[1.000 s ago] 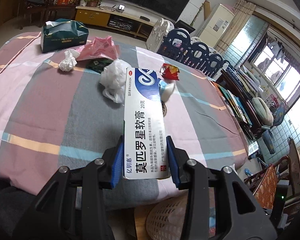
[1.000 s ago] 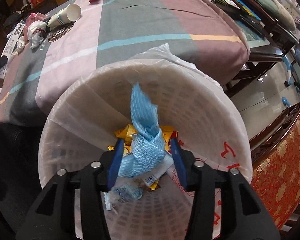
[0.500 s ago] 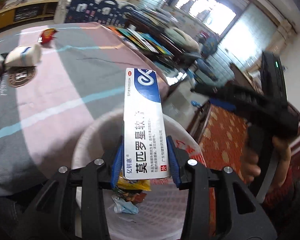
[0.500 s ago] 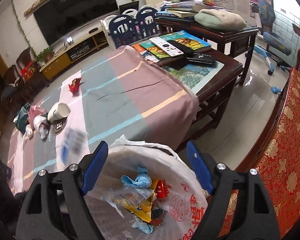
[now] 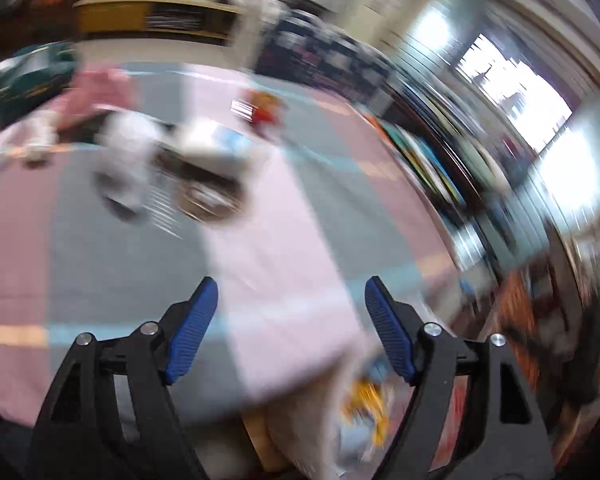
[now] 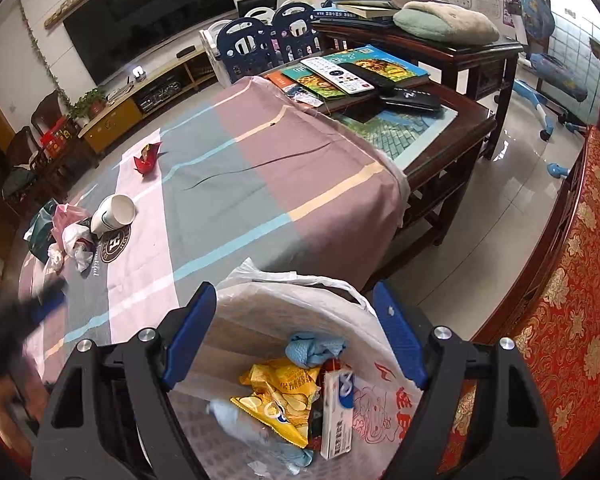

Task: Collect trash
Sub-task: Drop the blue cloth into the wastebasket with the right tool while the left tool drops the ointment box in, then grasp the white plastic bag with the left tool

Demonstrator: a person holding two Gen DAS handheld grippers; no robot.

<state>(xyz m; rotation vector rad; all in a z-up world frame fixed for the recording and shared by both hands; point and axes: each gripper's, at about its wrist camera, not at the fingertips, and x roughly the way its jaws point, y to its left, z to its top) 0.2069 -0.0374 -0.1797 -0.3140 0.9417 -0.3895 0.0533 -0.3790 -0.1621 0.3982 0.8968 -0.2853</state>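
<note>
My right gripper is open and empty above the lined waste basket. In the basket lie the white and blue ointment box, a yellow snack bag and a blue net wrapper. My left gripper is open and empty over the table's front edge; that view is heavily blurred. On the tablecloth there are a paper cup, a red wrapper, crumpled white tissues and a pink bag.
A green tissue pack lies at the table's far left. A dark wooden table with books and remotes stands at the right. A red patterned chair is beside the basket. The left gripper shows blurred at the left edge.
My left gripper let go of the ointment box, which now lies in the basket, and swung back over the table. My right gripper dropped the blue net wrapper earlier and stays open.
</note>
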